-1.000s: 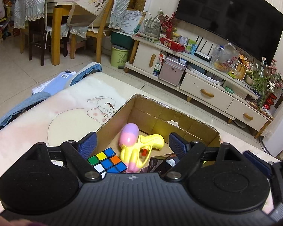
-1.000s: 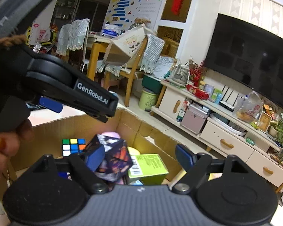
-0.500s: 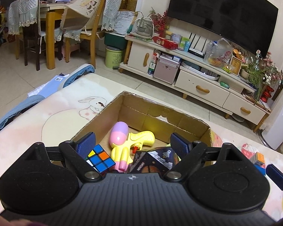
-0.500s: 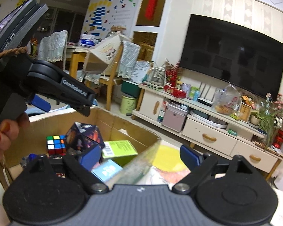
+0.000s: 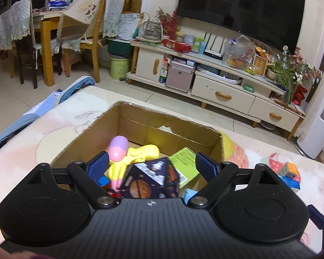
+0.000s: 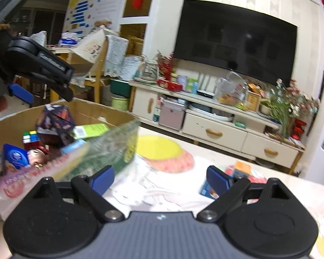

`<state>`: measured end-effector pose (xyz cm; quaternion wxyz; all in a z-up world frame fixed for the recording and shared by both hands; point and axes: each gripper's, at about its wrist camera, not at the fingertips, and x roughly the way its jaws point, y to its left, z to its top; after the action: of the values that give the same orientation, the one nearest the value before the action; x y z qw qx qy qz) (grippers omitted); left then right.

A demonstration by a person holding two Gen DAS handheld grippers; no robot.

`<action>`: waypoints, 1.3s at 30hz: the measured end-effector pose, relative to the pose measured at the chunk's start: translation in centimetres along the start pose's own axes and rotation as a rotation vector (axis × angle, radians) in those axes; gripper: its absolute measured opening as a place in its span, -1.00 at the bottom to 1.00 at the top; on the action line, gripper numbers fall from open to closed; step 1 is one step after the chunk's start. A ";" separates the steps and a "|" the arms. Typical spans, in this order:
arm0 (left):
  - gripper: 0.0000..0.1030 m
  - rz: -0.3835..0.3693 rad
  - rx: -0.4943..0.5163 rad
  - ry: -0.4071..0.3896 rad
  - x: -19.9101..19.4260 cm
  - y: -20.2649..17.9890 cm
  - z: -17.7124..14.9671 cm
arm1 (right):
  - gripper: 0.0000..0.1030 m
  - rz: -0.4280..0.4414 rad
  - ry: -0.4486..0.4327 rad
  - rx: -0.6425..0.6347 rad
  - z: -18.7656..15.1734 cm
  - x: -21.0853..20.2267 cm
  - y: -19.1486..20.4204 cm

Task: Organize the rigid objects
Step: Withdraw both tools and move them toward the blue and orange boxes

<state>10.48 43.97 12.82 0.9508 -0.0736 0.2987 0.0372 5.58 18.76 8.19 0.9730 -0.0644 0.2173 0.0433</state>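
Note:
An open cardboard box (image 5: 168,120) on the table holds a dark space-print polyhedron (image 5: 149,181), a pink and yellow water gun (image 5: 138,153), a green carton (image 5: 183,164) and other toys. My left gripper (image 5: 152,168) hovers open just above the polyhedron, with its pads clear of it. In the right wrist view the box (image 6: 86,105) is at the left, with the polyhedron (image 6: 54,125) and a Rubik's cube (image 6: 30,137) inside. My right gripper (image 6: 159,180) is open and empty over the printed mat, right of the box. The left gripper (image 6: 43,92) hangs above the box.
A small blue box (image 6: 207,188) and an orange cube (image 6: 242,166) lie on the mat (image 6: 162,151) ahead of the right gripper. Beyond the table stand a TV cabinet (image 5: 222,95) and dining chairs (image 5: 90,38). A blue cushion (image 5: 15,125) lies along the table's left edge.
The right gripper let the polyhedron go inside the box, opened wider and swung right, out over the mat. The left gripper stayed above the box and rolled slightly.

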 end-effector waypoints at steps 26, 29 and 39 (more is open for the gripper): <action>1.00 -0.095 0.273 -0.024 -1.1 -3.0 -2.8 | 0.92 -0.096 0.114 0.189 -5.9 5.2 -11.7; 1.00 -0.110 0.308 -0.018 -1.0 -3.5 -3.4 | 0.92 -0.065 0.123 0.203 -5.9 6.5 -12.7; 1.00 -0.137 0.382 0.020 -0.2 -4.5 -4.7 | 0.98 0.049 0.098 0.207 -4.7 10.2 -14.8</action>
<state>8.23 38.77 9.67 0.9447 0.0874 0.3042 -0.0855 14.44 4.06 1.20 0.9613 0.0396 0.2696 0.0412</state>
